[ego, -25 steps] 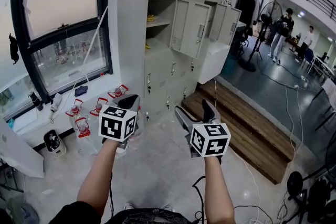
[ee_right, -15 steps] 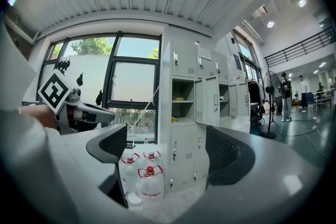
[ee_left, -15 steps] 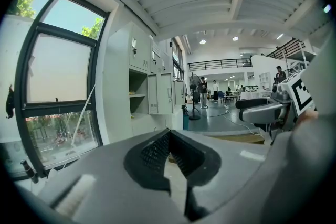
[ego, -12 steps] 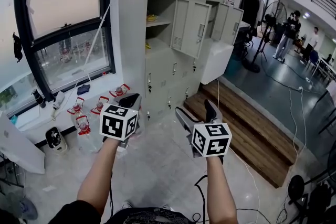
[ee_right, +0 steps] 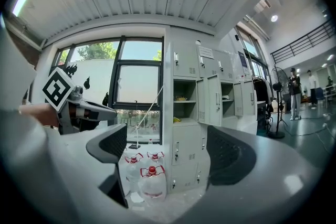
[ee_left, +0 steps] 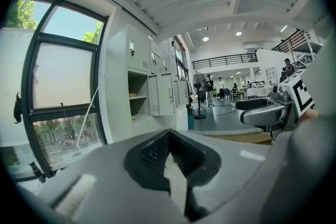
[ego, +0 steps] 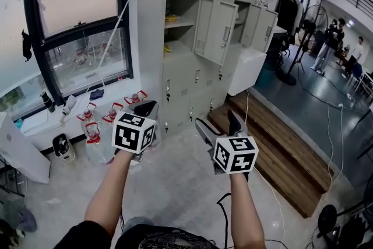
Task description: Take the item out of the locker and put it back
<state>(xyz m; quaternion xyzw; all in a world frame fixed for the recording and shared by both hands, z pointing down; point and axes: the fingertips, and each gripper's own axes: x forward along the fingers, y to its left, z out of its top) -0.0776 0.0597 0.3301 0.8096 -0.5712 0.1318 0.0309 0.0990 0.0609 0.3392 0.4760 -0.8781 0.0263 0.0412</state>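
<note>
Between our right fingers (ee_right: 227, 153): only air. We hold the right gripper (ego: 217, 123) with its jaws spread wide; they have just been opening, and nothing sits in the gap.
Left fingers (ee_left: 152, 150): pressed together at the tips; our left gripper (ego: 145, 108) is closed and grips nothing.
Forearms: our left forearm (ego: 108, 195) and right forearm (ego: 245, 213) reach forward side by side, with the two grippers level with each other and apart.
Floor ahead: water bottles (ego: 93, 132) with red caps stand clustered below the window (ego: 76, 26), just left of the foot of the locker (ego: 186, 81).
Locker: a grey bank, well apart from both our grippers; we see several doors (ego: 214, 29) swung open.
Item: a small yellow thing (ego: 170, 19) lies on the shelf of the upper open compartment, and a second yellow patch (ego: 166, 49) shows in the compartment below. We cannot tell what either is, and neither gripper touches them.
Right of the locker: a wooden step (ego: 280, 154), a standing fan (ego: 313, 16) and people (ego: 333, 41) far back.
</note>
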